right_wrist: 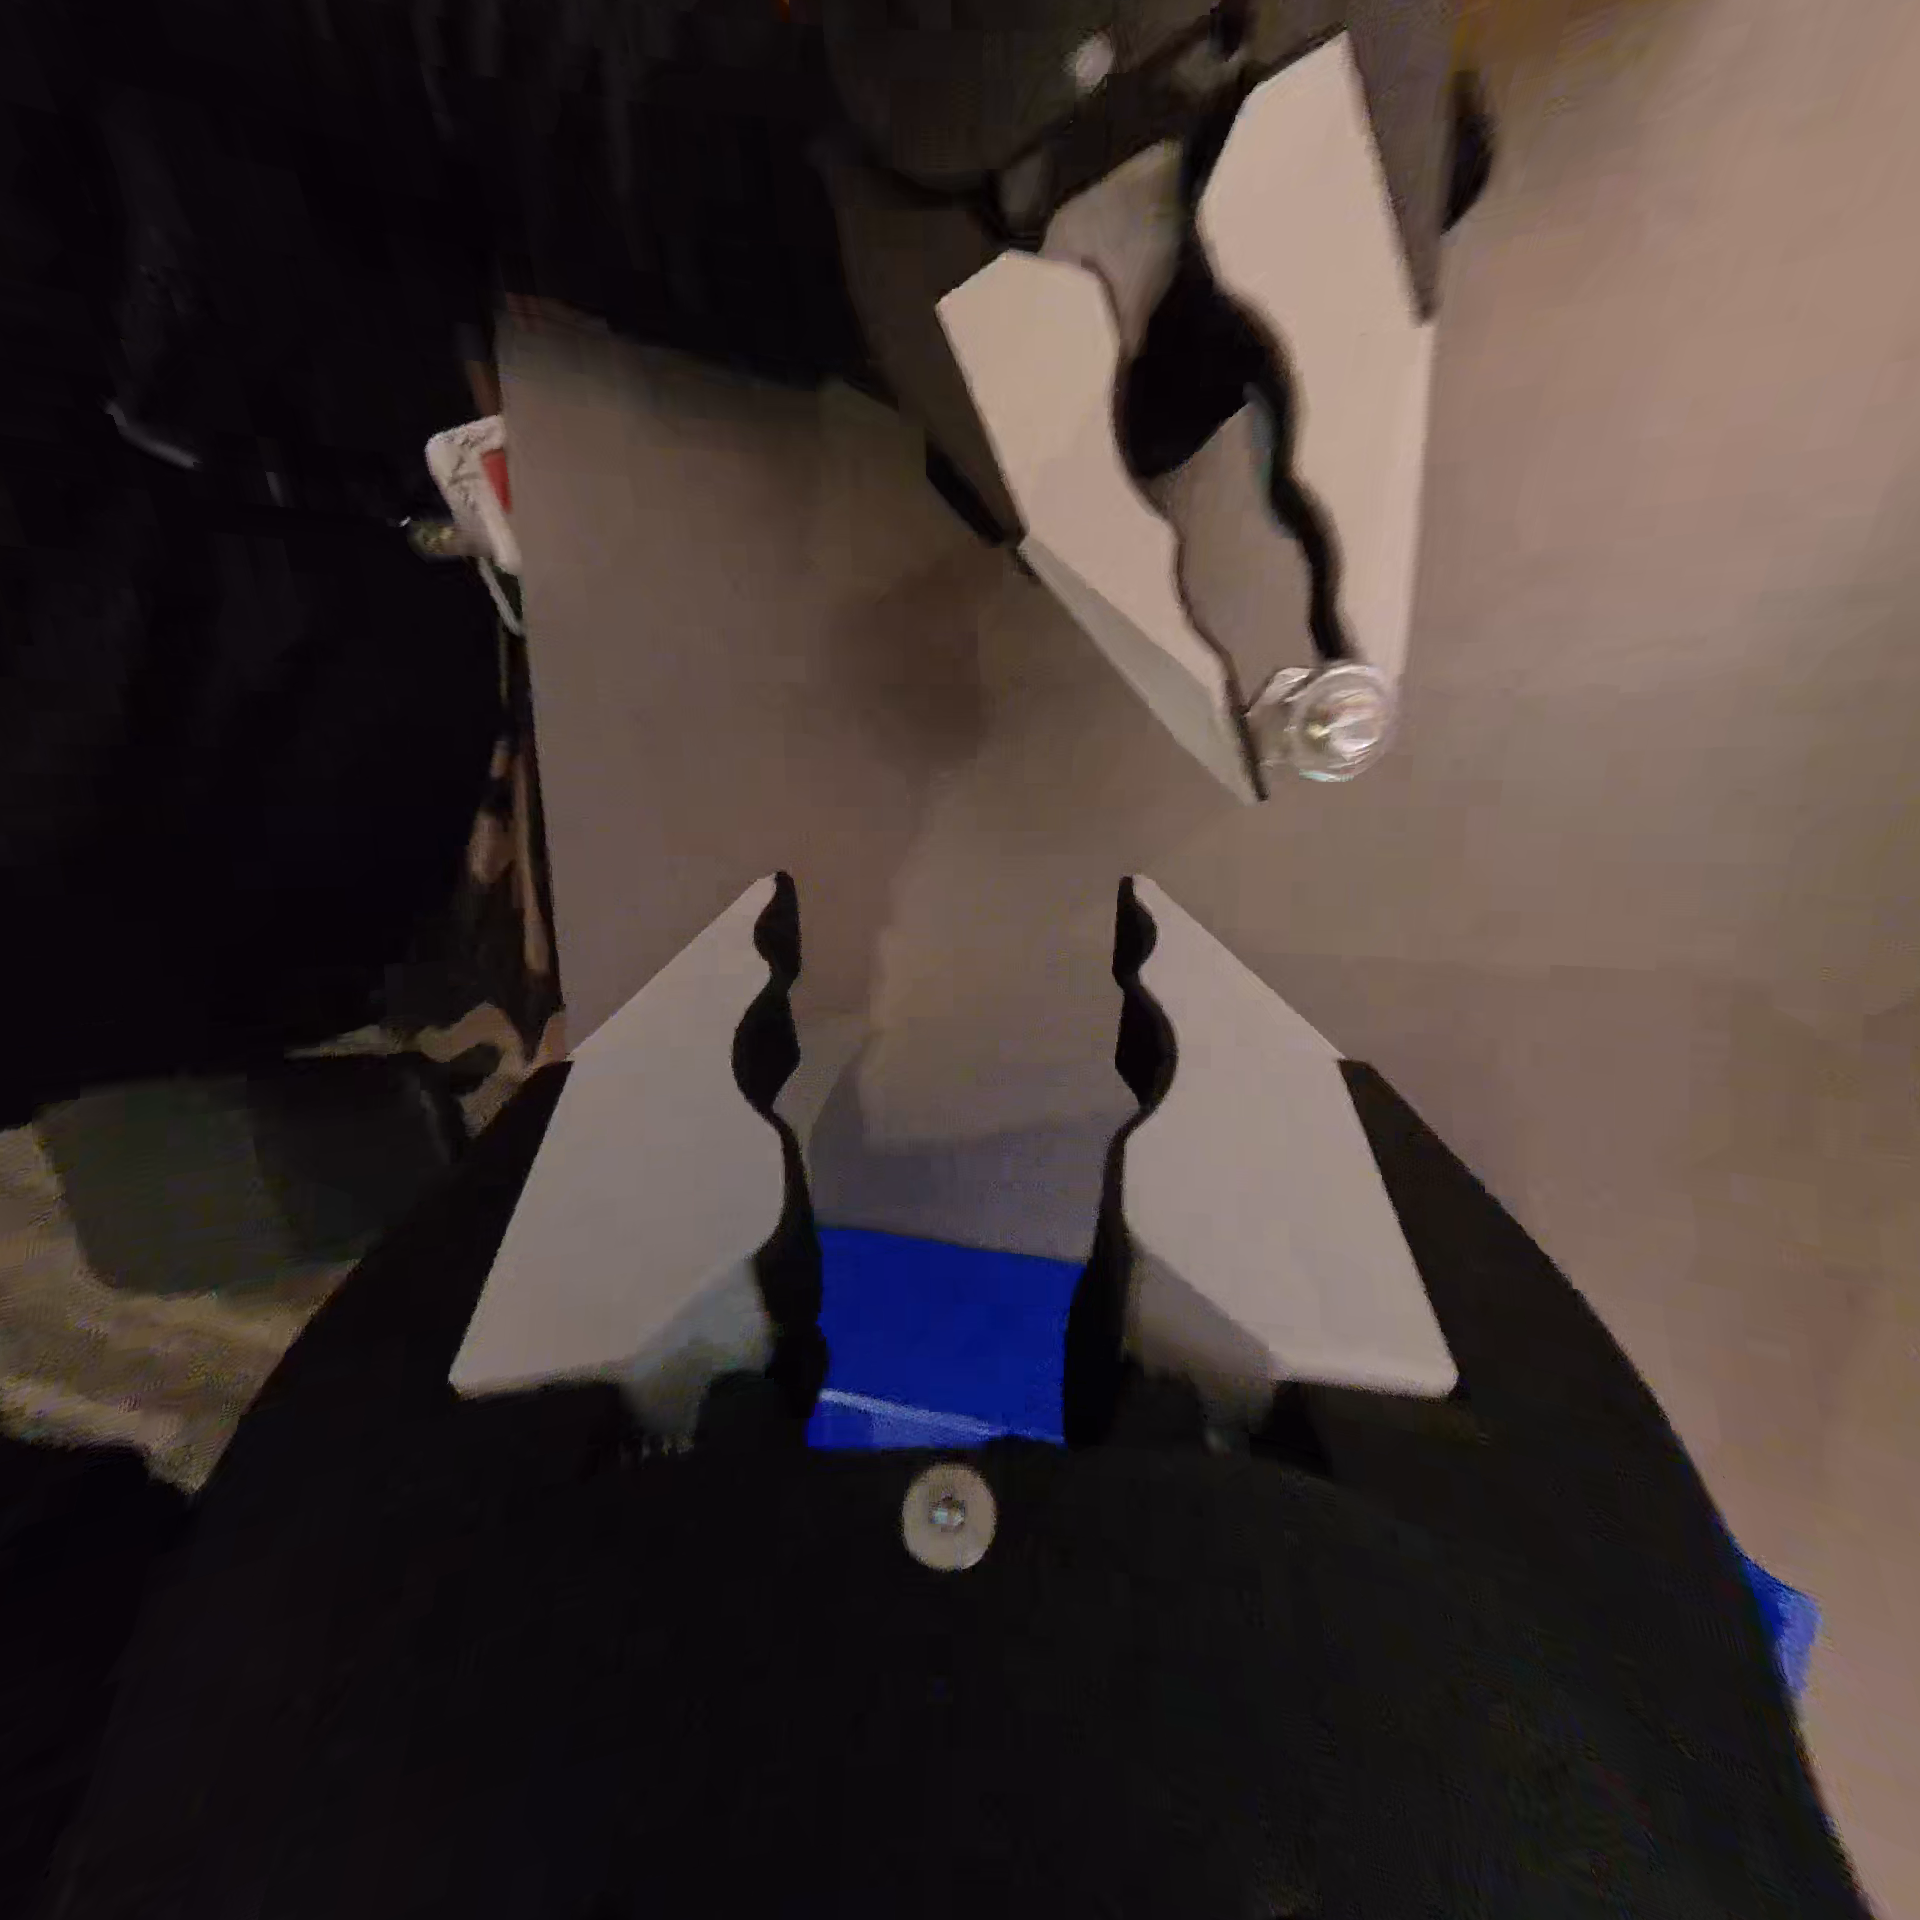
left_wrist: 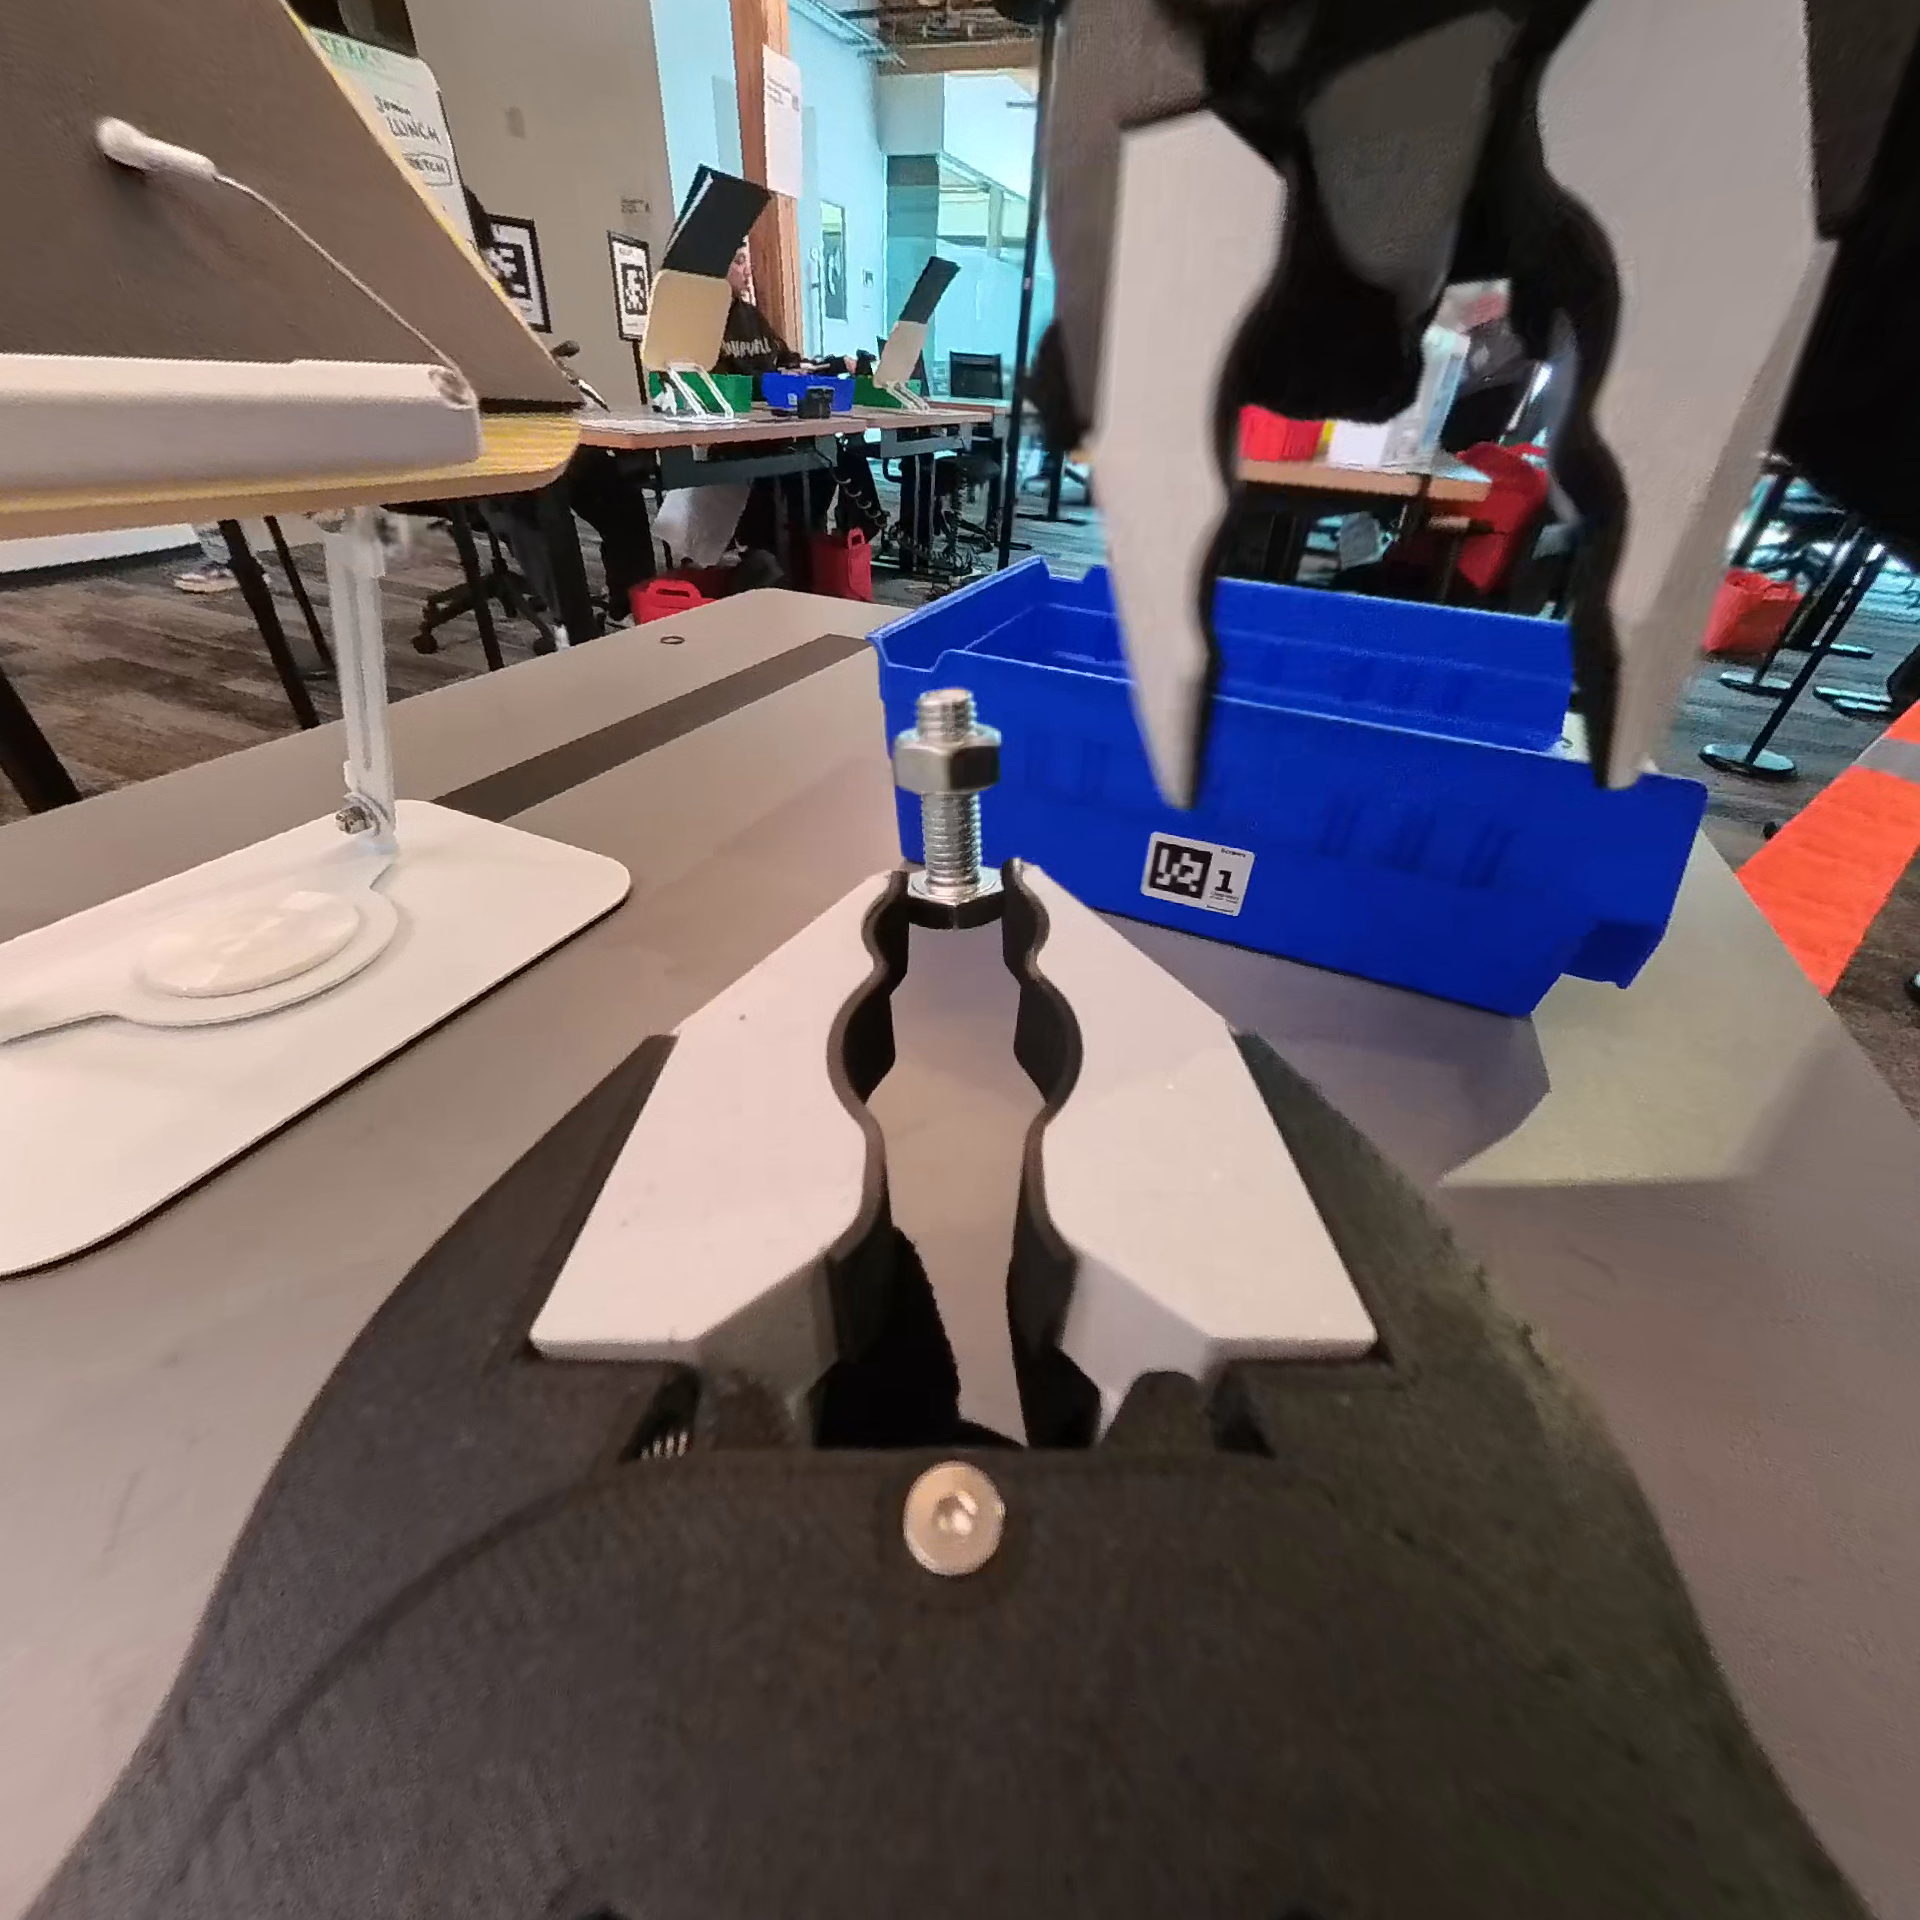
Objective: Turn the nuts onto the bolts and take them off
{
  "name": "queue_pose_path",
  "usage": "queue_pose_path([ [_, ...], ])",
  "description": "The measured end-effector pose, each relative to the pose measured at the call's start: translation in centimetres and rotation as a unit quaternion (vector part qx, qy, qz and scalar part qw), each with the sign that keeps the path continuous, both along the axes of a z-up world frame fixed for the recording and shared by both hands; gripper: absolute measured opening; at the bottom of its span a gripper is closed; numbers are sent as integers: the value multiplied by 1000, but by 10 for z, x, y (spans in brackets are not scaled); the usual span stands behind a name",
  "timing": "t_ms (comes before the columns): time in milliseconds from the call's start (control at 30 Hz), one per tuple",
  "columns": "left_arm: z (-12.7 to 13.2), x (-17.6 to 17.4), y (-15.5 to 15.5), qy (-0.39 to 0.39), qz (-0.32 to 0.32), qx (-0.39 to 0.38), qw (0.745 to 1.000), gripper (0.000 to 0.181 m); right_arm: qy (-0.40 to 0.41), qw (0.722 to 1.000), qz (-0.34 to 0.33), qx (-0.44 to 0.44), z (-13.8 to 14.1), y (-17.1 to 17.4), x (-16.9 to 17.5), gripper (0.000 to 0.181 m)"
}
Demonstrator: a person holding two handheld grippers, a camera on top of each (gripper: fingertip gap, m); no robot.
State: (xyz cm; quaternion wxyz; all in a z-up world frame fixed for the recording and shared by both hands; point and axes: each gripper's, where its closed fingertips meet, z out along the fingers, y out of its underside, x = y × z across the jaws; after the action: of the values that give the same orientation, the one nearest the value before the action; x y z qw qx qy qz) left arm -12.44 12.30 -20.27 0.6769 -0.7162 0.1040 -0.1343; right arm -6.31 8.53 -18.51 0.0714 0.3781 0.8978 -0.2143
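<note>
1. We are seeing the bolt [left_wrist: 943, 831] standing upright, long axis vertical, threaded end pointing up, with the nut [left_wrist: 945, 756] sitting high on its thread.
2. Our left gripper [left_wrist: 951, 902] is clamping the bolt's head just above the grey worktop [left_wrist: 1714, 1299].
3. Our right gripper [right_wrist: 951, 883] is hanging above with its fingers spread, holding nothing.
4. A blue bin [left_wrist: 1351, 831] is sitting behind, and office desks are filling the room beyond.

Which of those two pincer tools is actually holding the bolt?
The left tool, low over the table, is shut on the bolt at its head. The right tool hangs above, open and empty.
</note>
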Motion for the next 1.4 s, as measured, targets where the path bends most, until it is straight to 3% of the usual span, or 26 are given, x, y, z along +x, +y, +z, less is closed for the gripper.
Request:
queue_pose_path([
  [67,0,3,0,6,-4,1,1000,16,59,998,-21,12,4,6,-20,78],
  [100,0,3,0,9,-4,1,1000,16,85,996,-30,19,6,9,-29,78],
  [467,1,10,-1,20,-13,6,1000,16,124,987,-105,4,-4,18,-59,16],
  [567,0,10,0,22,-13,3,1000,16,124,985,-119,1,-5,18,-60,16],
  [833,0,16,1,12,-28,3,1000,15,159,973,-169,10,21,43,-46,16],
  [933,-1,19,0,15,-36,3,999,0,179,958,-218,44,44,80,-25,16],
  [1033,-4,19,2,16,-37,-5,999,0,165,943,-276,89,62,124,13,16],
  [1167,-8,18,4,15,-33,-14,999,0,61,927,-338,153,40,173,79,16],
  [1400,-13,18,6,16,-33,-27,999,0,-141,914,-347,156,-70,185,148,16],
])
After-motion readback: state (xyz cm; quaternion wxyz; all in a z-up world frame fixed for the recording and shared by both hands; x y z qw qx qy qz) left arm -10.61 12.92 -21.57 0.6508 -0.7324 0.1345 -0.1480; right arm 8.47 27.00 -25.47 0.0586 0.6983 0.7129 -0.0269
